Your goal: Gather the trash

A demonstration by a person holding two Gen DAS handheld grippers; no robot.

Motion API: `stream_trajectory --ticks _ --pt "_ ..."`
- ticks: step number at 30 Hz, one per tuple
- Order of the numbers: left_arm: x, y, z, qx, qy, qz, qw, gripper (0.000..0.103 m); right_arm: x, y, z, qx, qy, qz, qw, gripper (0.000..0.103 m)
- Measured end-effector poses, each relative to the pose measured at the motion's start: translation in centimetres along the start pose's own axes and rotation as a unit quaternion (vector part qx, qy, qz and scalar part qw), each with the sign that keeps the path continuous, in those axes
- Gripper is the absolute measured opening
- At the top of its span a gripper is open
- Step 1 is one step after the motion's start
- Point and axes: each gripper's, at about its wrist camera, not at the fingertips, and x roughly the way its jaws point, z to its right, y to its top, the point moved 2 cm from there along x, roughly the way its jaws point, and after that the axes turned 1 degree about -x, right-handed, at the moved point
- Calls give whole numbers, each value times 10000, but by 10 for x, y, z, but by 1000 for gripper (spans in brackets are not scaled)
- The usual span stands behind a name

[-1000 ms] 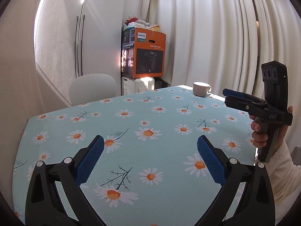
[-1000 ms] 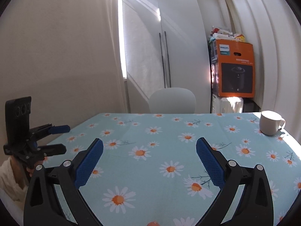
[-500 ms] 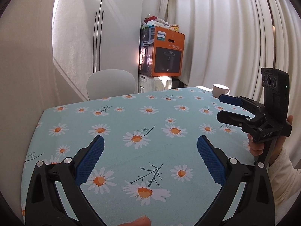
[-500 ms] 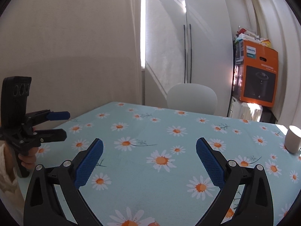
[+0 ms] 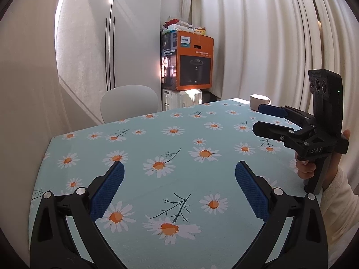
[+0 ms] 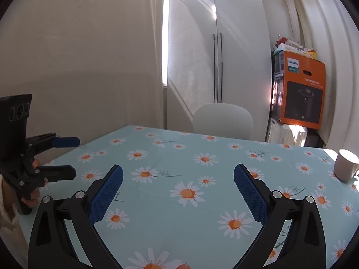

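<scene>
No trash shows in either view. In the left wrist view my left gripper (image 5: 178, 167) hangs open over the table (image 5: 157, 134) with its daisy-print cloth, and nothing lies between its blue pads (image 5: 107, 188). To its right a hand (image 5: 307, 168) holds my right gripper (image 5: 261, 118), open and empty. In the right wrist view the right gripper (image 6: 178, 168) is open above the table (image 6: 224, 163). The left gripper (image 6: 75, 155) stands open at the left edge.
A white cup (image 5: 258, 102) (image 6: 345, 164) stands near the table's far right corner. A white chair (image 5: 129, 103) (image 6: 222, 121) is behind the far edge. An orange box (image 5: 190, 62) (image 6: 300, 94) sits on white boxes by the curtains. A wall runs along the table's left side.
Both grippers have swung to the left, so the box and cup sit further right in the views. Both stay open and empty over the cloth.
</scene>
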Motion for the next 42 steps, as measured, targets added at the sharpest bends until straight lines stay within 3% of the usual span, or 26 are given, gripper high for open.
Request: stream_trajectory --ticks 22,42 --pt "6 1 -6 -178 -74 -158 9997 97 -1 0 1 14 4 5 10000 95" --pt "1 1 -2 -40 -125 -24 9999 97 -1 -1 1 14 6 7 10000 95"
